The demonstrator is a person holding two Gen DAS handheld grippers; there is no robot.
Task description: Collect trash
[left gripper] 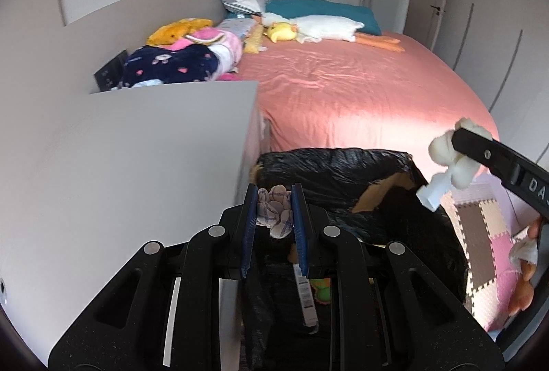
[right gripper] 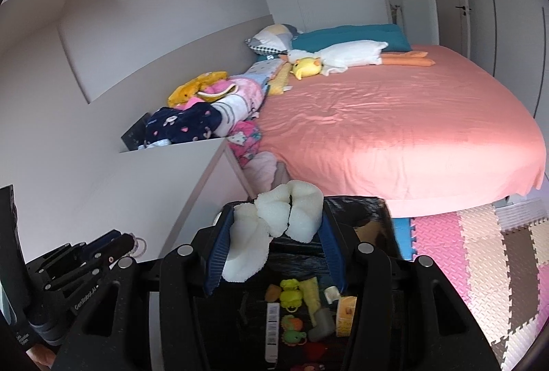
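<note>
Hiding much of the bin (left gripper: 394,172), left gripper (left gripper: 274,213) fingers pinch crumpled cloth (left gripper: 274,211); right gripper (right gripper: 271,230) fingers clamp foam (right gripper: 291,213).

Both are tilting downward: the left hand-held gripper (left gripper: 274,216) is pinching its jaws tight, the right hand-held gripper (right gripper: 271,227) is clamping part-way

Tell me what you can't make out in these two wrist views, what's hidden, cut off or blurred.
- Black-lined trash bin: in the left wrist view the left gripper, shut on a crumpled checked cloth, covers most of its inside.
- White foam piece: in the right wrist view it hides the bin's far rim.
- Small coloured items in the bin: too small and dim to identify.
- Right gripper: cut off by the left wrist view's right edge.
</note>
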